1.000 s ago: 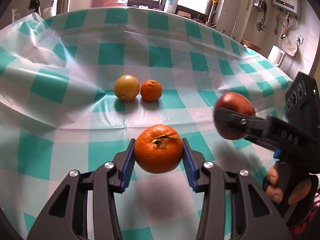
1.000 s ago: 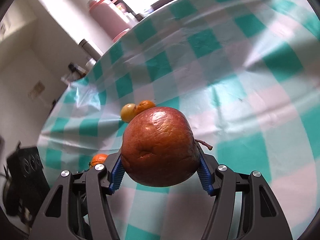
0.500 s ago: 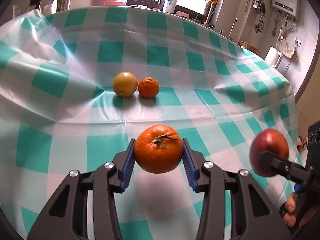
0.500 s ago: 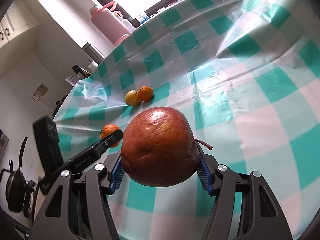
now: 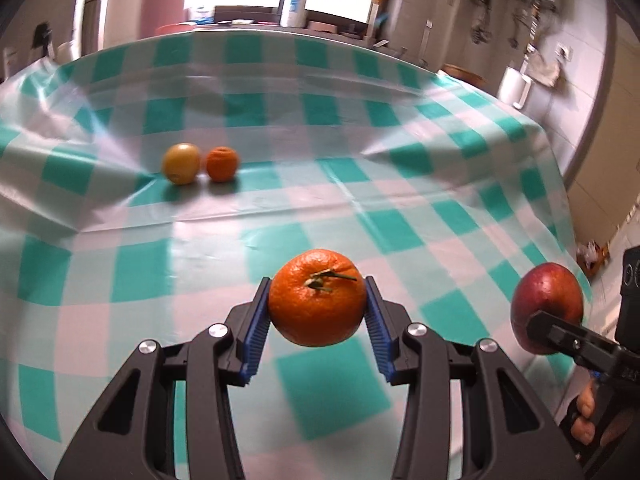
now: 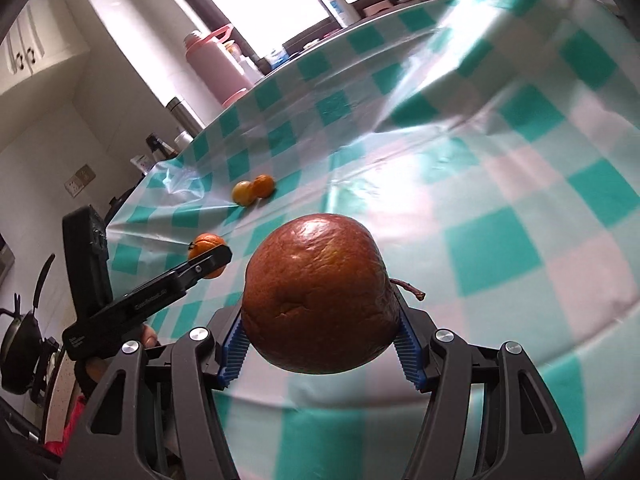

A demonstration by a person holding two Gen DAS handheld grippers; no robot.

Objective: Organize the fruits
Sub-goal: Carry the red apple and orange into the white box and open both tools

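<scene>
My left gripper (image 5: 317, 316) is shut on an orange mandarin (image 5: 317, 297) with a green stem and holds it above the checked tablecloth (image 5: 320, 128). My right gripper (image 6: 320, 334) is shut on a red-brown apple (image 6: 316, 292), also held in the air; the apple shows at the right of the left wrist view (image 5: 546, 306). A yellow fruit (image 5: 181, 163) and a small orange mandarin (image 5: 222, 163) sit touching side by side on the cloth, far ahead and left. They also show in the right wrist view, the yellow fruit (image 6: 243, 193) and the mandarin (image 6: 264, 185).
The teal-and-white cloth has raised folds at the left (image 5: 60, 128) and the right (image 5: 400, 140). A pink flask (image 6: 218, 62), a steel flask (image 6: 186, 114) and a white bottle (image 5: 293, 0) stand behind the table. A pan (image 6: 20, 340) sits on a stove at left.
Both grippers have pulled back and up from the table with their fruit. The two fruits on the cloth look farther away. The right gripper has swung out to the right.
</scene>
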